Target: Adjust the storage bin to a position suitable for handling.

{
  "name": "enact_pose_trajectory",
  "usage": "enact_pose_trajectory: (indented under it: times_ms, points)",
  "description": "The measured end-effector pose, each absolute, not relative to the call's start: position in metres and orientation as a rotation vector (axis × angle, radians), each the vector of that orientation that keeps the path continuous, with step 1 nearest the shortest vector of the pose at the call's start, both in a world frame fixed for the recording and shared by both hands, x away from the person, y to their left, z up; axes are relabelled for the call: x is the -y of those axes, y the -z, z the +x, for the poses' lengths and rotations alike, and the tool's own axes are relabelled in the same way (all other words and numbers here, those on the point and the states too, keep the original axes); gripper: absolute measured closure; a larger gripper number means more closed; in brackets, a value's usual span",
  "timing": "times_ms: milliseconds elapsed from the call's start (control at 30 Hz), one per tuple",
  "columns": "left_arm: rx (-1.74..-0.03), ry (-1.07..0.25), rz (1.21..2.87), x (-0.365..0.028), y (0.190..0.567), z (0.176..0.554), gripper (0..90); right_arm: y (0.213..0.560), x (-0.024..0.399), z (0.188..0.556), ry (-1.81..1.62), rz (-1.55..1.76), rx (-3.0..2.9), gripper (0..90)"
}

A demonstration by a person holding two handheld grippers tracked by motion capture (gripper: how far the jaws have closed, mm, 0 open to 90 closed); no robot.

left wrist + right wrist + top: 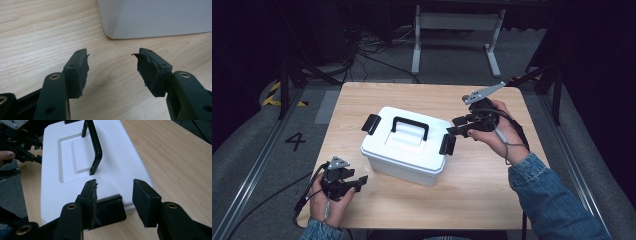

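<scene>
Nearest, the left gripper (357, 182) rests with jaws apart on the pale wooden surface (492, 185) beside the white box (406, 145), whose black side latch (111, 211) sits between the right gripper's (455, 127) parted jaws.

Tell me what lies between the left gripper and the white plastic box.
Only bare wooden table separates the left gripper from the white plastic box, as the left gripper view shows.

Both grippers (362, 181) (451, 131) agape (fingers empty)

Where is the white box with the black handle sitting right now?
In the high view the white box sits mid-table, between the left gripper near the front edge and the right gripper by its right-end latch.
</scene>
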State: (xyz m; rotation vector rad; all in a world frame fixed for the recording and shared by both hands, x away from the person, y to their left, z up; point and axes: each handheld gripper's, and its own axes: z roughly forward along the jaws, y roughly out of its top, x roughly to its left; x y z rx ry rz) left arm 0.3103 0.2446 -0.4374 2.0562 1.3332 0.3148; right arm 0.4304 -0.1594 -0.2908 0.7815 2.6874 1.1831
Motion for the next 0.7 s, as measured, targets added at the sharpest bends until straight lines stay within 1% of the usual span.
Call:
enact_pose_trajectory:
  times_ms: [233,333,600,700]
  points:
    - [-1.338,-0.311,2.047,-0.245,0.437,0.311,42.3,0.298,0.131,0.442,-1.187,0.728,-2.726,55.1]
    - [-1.334,-0.329,2.052,-0.246,0.438,0.311,41.6,0.301,0.120,0.447,-1.167,0.723,-2.756,54.5]
    - [-1.335,-0.305,2.047,-0.247,0.439,0.312,41.3,0.311,0.099,0.454,-1.152,0.700,-2.796,54.2]
    - [-1.335,-0.303,2.038,-0.247,0.438,0.313,41.3,0.314,0.093,0.455,-1.148,0.688,-2.812,56.7]
